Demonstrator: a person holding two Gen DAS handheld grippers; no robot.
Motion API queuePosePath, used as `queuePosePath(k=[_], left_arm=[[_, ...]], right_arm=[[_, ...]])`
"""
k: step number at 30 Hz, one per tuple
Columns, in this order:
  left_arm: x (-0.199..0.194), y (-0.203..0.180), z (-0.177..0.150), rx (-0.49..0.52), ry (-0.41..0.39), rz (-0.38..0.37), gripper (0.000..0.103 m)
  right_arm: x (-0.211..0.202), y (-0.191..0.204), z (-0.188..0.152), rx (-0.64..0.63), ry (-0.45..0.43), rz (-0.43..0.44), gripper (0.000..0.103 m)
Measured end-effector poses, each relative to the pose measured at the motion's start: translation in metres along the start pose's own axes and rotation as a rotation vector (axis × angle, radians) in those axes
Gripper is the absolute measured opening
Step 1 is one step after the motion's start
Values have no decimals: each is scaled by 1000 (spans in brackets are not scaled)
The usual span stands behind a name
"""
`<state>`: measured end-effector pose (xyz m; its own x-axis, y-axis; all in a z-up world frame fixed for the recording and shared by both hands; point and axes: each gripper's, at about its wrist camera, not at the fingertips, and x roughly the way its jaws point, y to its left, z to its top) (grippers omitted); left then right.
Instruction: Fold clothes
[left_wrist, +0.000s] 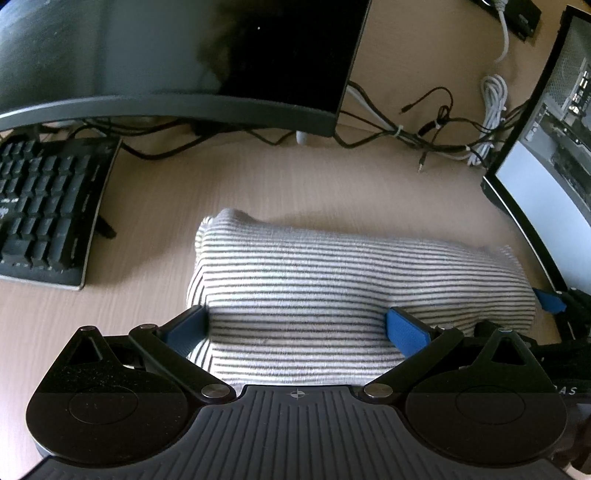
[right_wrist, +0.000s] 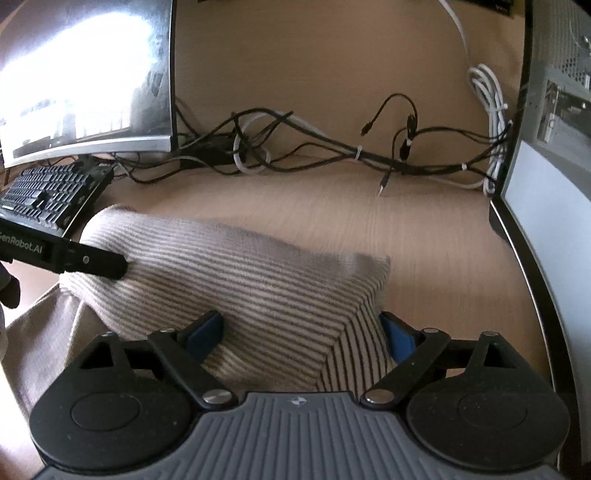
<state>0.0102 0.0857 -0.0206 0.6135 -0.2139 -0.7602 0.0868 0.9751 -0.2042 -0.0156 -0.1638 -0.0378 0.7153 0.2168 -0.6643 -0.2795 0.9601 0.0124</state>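
A white garment with thin dark stripes (left_wrist: 314, 284) lies bunched and part folded on the wooden desk (left_wrist: 295, 184). My left gripper (left_wrist: 299, 328) has its blue pads wide apart with a thick fold of the garment between them. My right gripper (right_wrist: 301, 332) also has its pads wide apart around a fold at the garment's (right_wrist: 229, 269) right end. In the right wrist view the left gripper's black finger (right_wrist: 92, 260) pushes into the cloth at the left. In the left wrist view a blue pad of the right gripper (left_wrist: 550, 301) shows at the garment's right end.
A black keyboard (left_wrist: 44, 210) lies at the left. A dark monitor (left_wrist: 166, 62) stands behind it. Tangled black and white cables (right_wrist: 332, 147) run along the back wall. A second screen (right_wrist: 546, 206) stands at the right edge.
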Motion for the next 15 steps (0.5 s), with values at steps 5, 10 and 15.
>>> queuePosePath(k=[5, 10, 15], left_arm=[[-1, 6, -8, -19, 36, 10, 103], [-2, 11, -11, -48, 50, -7, 103], [-20, 19, 0, -127, 23, -40, 103]], right_arm=[[-21, -8, 11, 45, -27, 12, 81], [-39, 6, 36, -10, -144, 81, 64], [-3, 25, 14, -86, -22, 87, 67]])
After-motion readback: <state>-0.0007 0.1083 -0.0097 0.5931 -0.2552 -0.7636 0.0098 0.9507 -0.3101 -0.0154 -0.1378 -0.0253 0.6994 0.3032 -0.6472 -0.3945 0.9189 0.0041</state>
